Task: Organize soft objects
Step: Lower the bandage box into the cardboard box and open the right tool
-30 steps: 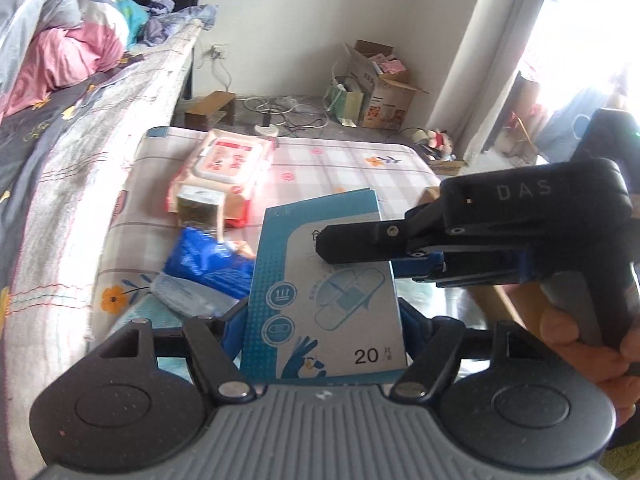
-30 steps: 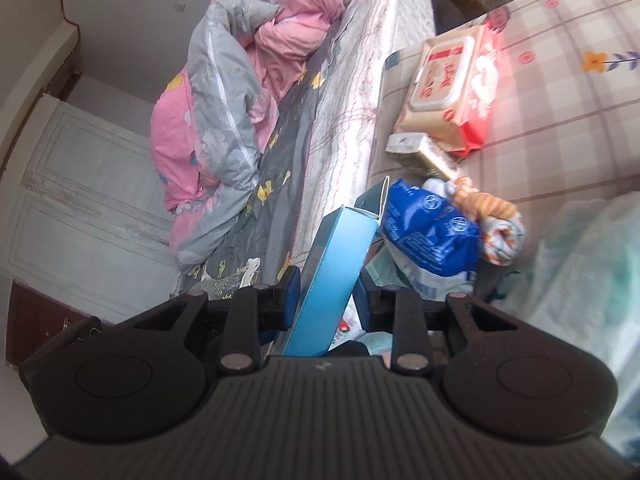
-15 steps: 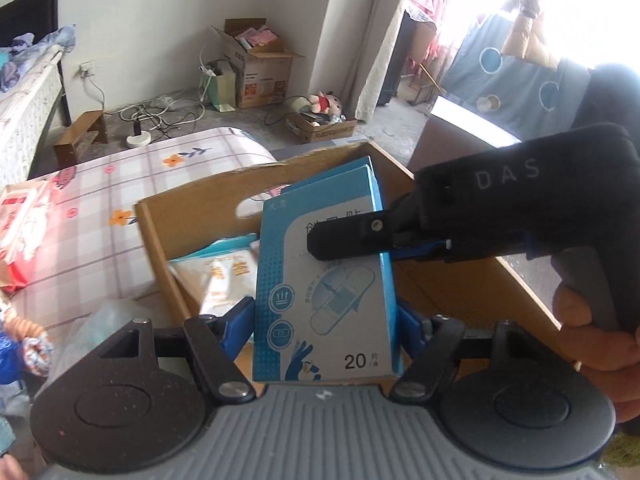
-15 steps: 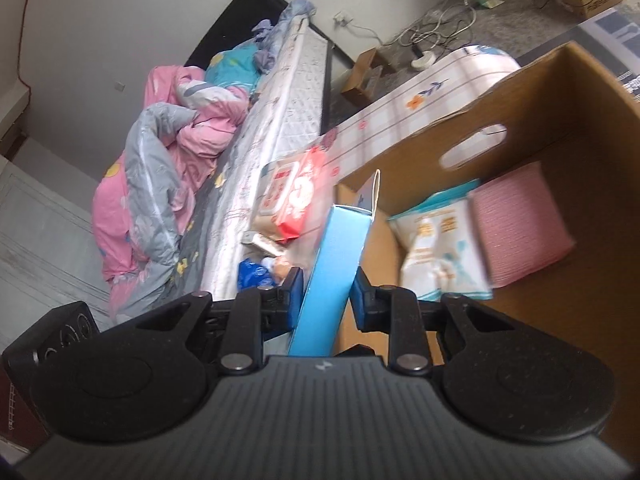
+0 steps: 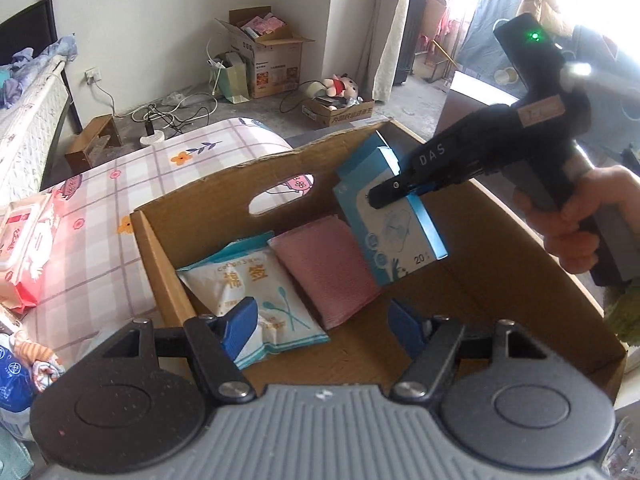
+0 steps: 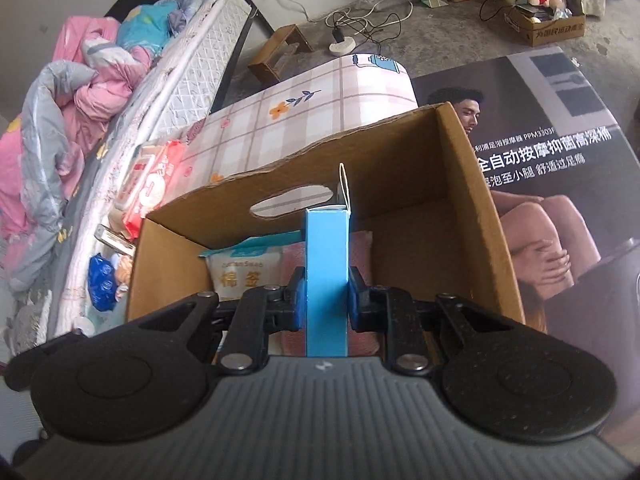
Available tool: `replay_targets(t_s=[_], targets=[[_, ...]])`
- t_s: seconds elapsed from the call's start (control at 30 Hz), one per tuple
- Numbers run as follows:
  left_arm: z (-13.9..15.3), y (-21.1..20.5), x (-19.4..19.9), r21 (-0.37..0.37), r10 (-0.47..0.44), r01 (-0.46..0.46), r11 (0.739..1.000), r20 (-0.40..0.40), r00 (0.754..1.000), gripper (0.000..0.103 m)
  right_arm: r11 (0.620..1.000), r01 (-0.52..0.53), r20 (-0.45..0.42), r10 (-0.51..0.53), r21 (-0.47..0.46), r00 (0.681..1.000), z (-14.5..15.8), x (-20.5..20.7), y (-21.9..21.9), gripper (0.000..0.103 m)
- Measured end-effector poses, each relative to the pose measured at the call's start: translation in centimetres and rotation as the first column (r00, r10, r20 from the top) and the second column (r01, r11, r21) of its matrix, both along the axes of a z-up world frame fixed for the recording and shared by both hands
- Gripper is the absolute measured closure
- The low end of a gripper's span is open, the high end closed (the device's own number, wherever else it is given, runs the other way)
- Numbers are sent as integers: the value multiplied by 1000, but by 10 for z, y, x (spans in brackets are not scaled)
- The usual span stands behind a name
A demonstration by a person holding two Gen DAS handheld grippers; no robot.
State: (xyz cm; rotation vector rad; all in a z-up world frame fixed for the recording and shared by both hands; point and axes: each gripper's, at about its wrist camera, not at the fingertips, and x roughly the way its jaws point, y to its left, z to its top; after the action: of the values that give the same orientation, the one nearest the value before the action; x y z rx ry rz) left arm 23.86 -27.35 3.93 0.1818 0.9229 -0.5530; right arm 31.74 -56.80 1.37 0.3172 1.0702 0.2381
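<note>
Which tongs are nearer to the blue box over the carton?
Right. The right tongs are clamped on the blue box itself; the left tongs hang open below it, empty, over the cardboard carton.

Wipes pack [image 5: 24, 248] cut by left edge; pink pad [image 6: 362, 248] mostly hidden.

A plush doll [image 5: 341, 85] lies near tangled cables [image 5: 172, 110] on the floor.

Blue box [image 5: 390, 216], pink cloth [image 5: 326, 270]
</note>
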Motion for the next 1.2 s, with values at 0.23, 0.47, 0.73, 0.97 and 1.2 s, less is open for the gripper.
replay_targets(t_s=[0.23,0.47,0.73,0.97,1.2], targets=[[4,12,0,3,19,-19,1000,4,1000,30,984,-51,17,55,-170,998,-7,18,15,83],[7,22,-6,-2,28,-28,1000,13,1000,30,958,12,166,37,-287,985,27,-6,15,68],[21,47,-17,-24,48,-47,999,51,998,30,988,-6,178,35,-156,983,36,-52,18,85],[20,59,-20,-32,57,-56,998,35,998,30,946,90,101,-62,-311,993,-3,-39,28,90],[23,70,-17,-55,74,-72,996,40,996,30,859,119,120,-68,-497,991,-12,-26,39,90]])
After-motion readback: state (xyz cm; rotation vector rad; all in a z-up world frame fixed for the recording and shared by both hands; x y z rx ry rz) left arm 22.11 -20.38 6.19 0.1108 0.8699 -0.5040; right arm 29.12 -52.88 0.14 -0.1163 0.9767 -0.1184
